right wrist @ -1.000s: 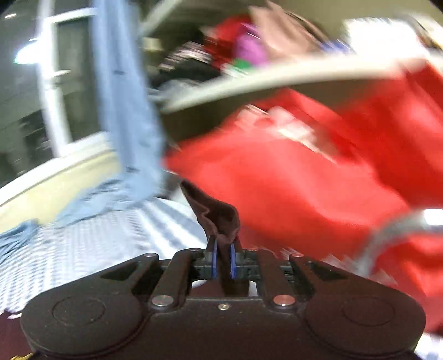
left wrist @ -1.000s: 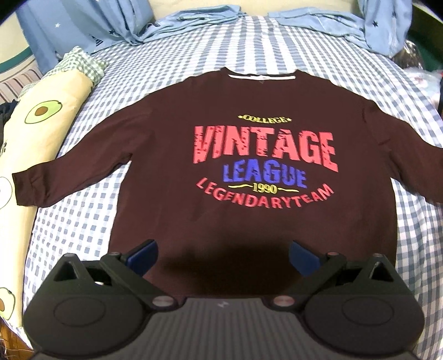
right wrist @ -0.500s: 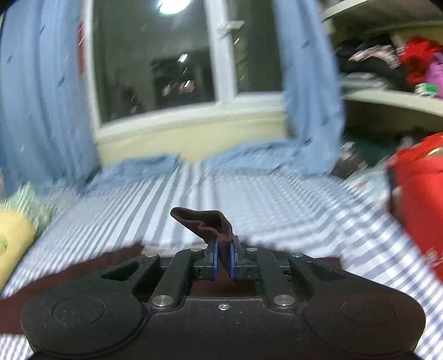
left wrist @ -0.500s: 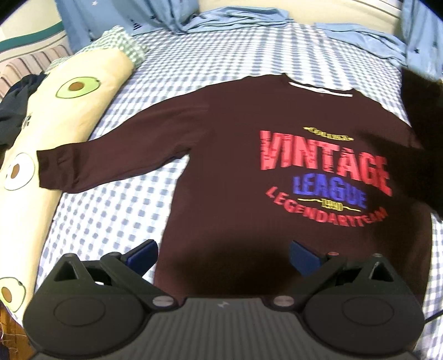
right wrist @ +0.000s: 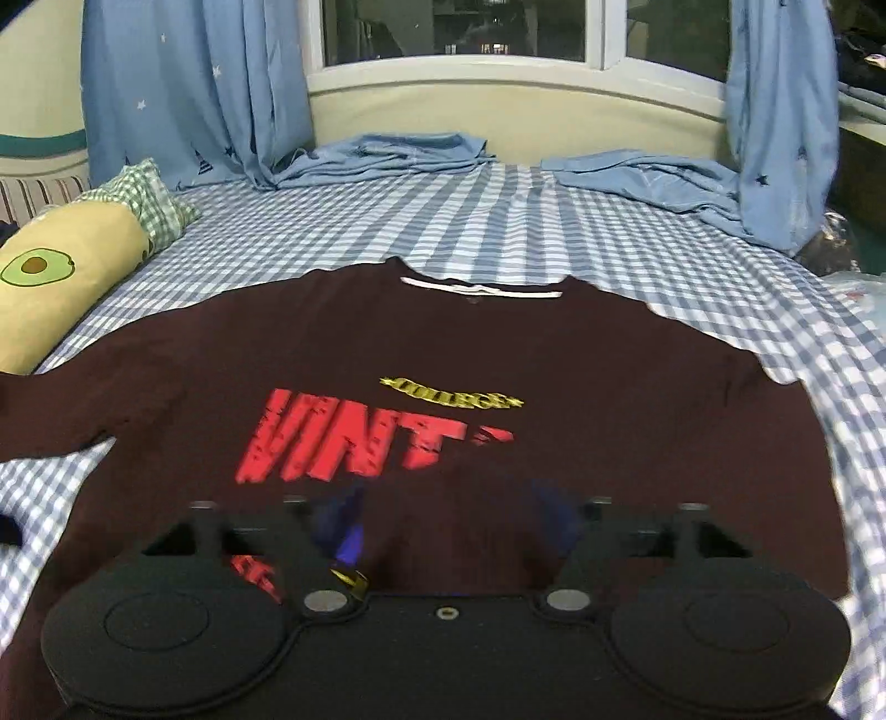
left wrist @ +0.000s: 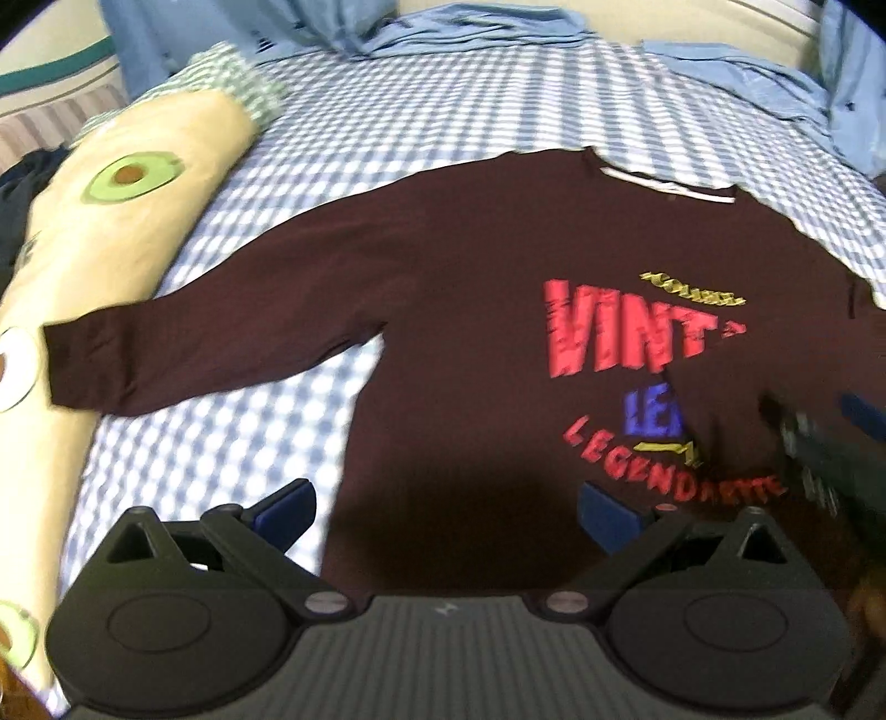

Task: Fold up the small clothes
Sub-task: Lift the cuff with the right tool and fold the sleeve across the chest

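Left wrist view: maroon sweatshirt [left wrist: 470, 343] flat on the bed [left wrist: 443, 111], collar pointing away, right sleeve folded over the print. Left hand-held gripper [left wrist: 443, 512] spread, empty, at the hem; unfolded left sleeve [left wrist: 210, 349] runs crosswise, ahead-left, nearer this hand.

Right wrist view: right hand-held gripper [right wrist: 443, 520] spread, blurred, above the folded sleeve.

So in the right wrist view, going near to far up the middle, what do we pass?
Right gripper, open → maroon shirt with its right sleeve folded across the print → checked bedsheet → folded blue cloth → window.
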Available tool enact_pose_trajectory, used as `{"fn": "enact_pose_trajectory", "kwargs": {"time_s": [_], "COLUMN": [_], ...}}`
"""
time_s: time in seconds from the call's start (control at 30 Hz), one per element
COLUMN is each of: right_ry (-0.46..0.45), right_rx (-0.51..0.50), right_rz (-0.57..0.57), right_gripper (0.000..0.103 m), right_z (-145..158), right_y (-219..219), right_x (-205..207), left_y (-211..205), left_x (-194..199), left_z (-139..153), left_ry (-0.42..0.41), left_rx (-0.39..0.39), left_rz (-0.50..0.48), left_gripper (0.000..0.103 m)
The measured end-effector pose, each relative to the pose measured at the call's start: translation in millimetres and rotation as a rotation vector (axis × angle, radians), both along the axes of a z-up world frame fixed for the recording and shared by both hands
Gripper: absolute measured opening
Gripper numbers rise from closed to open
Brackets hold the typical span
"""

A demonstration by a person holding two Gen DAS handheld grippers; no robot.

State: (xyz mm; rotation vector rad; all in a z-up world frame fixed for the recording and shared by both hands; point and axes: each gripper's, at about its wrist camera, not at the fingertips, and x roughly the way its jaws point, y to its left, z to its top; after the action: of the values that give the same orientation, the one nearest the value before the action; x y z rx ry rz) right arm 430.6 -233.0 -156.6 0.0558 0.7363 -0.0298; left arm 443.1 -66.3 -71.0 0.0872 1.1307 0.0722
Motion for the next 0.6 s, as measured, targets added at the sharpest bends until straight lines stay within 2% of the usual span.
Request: {"fn": "enact_pose_trajectory", "kwargs": {"time_s": [0.07, 0.17, 0.3, 0.4, 0.5, 0.6], "right_ry": [-0.006, 0.001, 0.067, 0.124, 0.146, 0.139], "right_rx": [-0.040, -0.136, -0.208, -0.209, -0.201, -0.209], "right_rz": [-0.026, -0.112, -0.319, -0.429, -0.465, -0.445], "right_gripper": [0.102, 0.102, 0.102, 0.102, 0.102, 0.102], "right_z": [-0.5, -9.2, -26.2, -44.4, -63.5, -79.6], "right_y": [-19.5, -56.1, -112.0, -150.8, -179.0, -195.1], "right_x": [-19.0, -46.1, -72.9, -78.6, -74.5, -62.1], "left_y": [-15.8, -46.2, -87.0, -115.0, -132.6, -144.5], "left_x": [8.4, 19.9, 36.8, 52.0, 65.3, 74.2], "left_z": [-7.1, -21.9, -47.0, -66.9, -81.6, -91.1], "left_ry": [-0.012, -0.026, -0.022, -0.014, 0.002, 0.019], "left_rx": [-0.013, -0.037, -0.068, -0.052, -0.012, 0.031], "left_rz": [-0.040, -0.101, -0.146, -0.150, -0.152, -0.158], "left_gripper": [0.102, 0.102, 0.102, 0.102, 0.102, 0.102]}}
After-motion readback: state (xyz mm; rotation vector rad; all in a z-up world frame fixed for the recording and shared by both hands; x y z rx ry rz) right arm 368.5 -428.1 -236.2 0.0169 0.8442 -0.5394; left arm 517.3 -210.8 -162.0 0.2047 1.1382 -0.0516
